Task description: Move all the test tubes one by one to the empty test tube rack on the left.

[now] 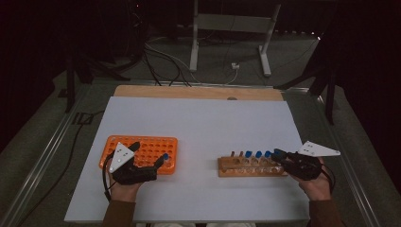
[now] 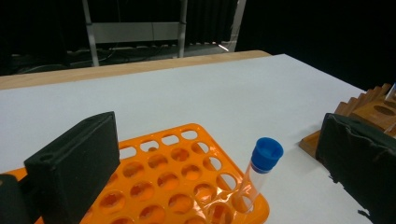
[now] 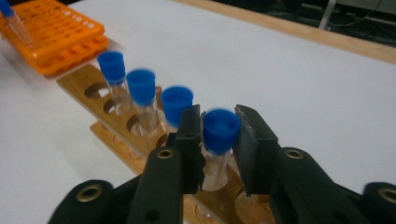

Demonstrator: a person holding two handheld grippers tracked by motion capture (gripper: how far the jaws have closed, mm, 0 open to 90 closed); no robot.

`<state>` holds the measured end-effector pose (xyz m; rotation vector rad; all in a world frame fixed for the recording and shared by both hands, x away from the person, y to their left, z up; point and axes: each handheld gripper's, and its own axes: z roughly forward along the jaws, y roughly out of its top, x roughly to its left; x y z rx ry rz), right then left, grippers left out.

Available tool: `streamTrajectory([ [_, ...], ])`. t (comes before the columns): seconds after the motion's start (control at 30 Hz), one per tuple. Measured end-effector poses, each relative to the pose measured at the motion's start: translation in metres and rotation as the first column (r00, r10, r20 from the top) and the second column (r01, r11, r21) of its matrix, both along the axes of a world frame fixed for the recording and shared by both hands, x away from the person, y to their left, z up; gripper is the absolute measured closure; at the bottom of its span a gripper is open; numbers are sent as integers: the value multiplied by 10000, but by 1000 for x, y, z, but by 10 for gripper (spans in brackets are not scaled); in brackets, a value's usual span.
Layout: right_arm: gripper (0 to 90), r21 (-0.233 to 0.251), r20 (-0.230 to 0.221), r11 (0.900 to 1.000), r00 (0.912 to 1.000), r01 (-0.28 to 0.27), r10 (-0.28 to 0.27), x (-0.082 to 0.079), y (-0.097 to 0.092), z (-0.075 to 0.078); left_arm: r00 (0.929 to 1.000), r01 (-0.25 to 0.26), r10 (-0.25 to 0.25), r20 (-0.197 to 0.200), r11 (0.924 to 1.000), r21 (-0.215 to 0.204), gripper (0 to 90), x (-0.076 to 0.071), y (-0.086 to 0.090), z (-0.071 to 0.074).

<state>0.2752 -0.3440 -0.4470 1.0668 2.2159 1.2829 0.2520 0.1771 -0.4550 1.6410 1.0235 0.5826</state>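
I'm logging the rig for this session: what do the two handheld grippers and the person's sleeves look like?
Both the left gripper and the right gripper are black, each with two blocky black jaws and a pale grey three-cornered plate with small dark dots on top. The right gripper's arms show round metal-ringed holes. A dark cable loops from the left one. The sleeves are brown.

Orange rack (image 1: 142, 150), wooden stand (image 1: 250, 166), blue tube caps (image 3: 221, 129) (clear glass), white tabletop (image 1: 198, 123)

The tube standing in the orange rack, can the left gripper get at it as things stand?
Probably yes: the left gripper is open, the tube stands between its jaws, and nothing lies between.
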Motion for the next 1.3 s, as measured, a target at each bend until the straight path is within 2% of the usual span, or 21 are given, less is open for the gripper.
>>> streamTrajectory([
  [0.47, 744, -2, -235, 10000, 9997, -42, 42, 3, -2, -9, 9978, -594, 594, 297, 9982, -2, 9, -3, 6, 4],
  [0.93, 764, -58, -308, 10000, 9995, -67, 66, 3, 0, -8, 9990, -405, 407, 204, 9991, -107, 13, -2, 6, 3],
  [1.3, 766, 82, -105, 9999, 9999, -93, 93, 0, -4, 6, 9990, -434, 435, 133, 9990, -116, 13, 0, 6, 1],
])
